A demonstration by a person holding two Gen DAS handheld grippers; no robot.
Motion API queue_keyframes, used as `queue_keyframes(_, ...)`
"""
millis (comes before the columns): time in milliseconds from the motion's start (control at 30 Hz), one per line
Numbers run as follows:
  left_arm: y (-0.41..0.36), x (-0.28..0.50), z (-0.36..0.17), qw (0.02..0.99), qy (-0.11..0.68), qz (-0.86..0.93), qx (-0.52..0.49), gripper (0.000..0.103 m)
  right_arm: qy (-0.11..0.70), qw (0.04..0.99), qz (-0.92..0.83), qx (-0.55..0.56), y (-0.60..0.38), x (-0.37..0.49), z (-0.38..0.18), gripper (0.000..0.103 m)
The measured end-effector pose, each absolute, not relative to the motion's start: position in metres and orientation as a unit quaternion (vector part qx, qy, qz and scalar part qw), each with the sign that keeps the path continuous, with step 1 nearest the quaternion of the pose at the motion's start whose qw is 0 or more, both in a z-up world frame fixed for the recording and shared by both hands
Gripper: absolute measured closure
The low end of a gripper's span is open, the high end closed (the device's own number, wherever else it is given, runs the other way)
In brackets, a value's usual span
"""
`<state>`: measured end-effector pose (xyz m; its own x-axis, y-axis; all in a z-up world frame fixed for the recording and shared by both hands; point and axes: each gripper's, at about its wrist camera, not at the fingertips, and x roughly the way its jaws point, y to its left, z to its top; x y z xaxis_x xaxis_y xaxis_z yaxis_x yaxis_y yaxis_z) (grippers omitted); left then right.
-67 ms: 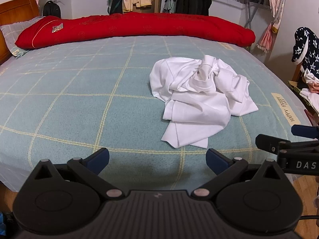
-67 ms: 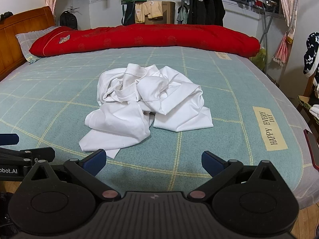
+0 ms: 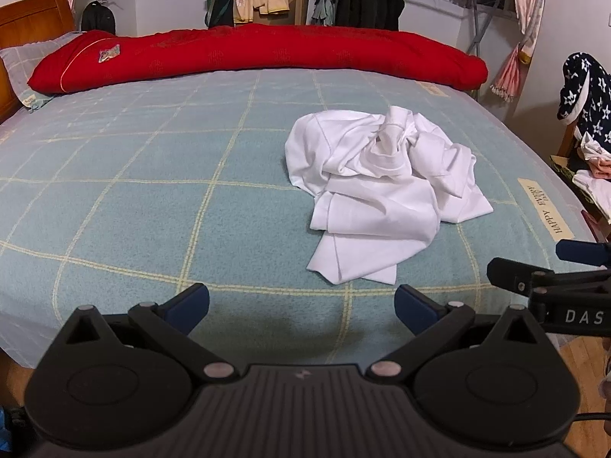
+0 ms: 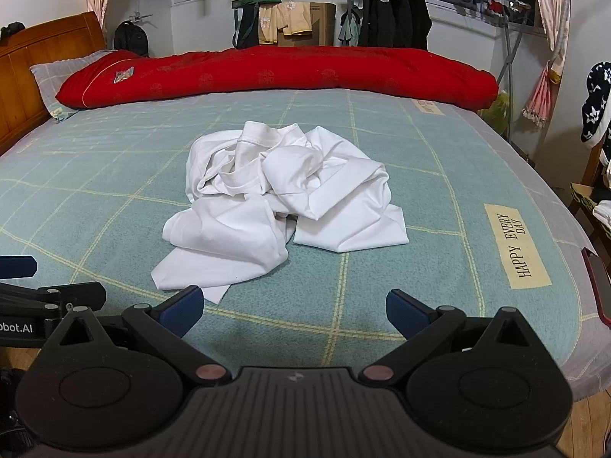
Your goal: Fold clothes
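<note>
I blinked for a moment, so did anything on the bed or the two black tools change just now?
Nothing visibly changed. The crumpled white garment lies in the same heap on the bed, and the left gripper and right gripper have their jaws wide open and empty, short of it.

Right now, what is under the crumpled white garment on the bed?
The crumpled white garment lies directly on the pale green checked bedspread, which shows all around it. Whatever sits beneath its bunched folds is covered and cannot be seen.

A cream label (image 4: pixel 516 246) on the bed sheet at right reads "HAPPY EVERY DAY". The right gripper (image 3: pixel 573 315), at the right edge of the left view, shows "DAS"; the left gripper (image 4: pixel 17 329), at the left edge of the right view, shows "obot.AI".
</note>
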<state>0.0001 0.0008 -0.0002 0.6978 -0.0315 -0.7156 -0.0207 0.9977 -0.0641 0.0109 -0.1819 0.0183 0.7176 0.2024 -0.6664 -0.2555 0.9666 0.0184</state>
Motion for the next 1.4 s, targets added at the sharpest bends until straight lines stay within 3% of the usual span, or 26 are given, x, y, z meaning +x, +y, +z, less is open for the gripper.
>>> queue_keyframes(1400, 0.0025, -0.0034, -0.0011, 0.922, 0.385, 0.001, -0.037, 0.001, 0.35, 0.928, 0.123, -0.037, -0.1838, 0.0072, 0.0184, 0.0)
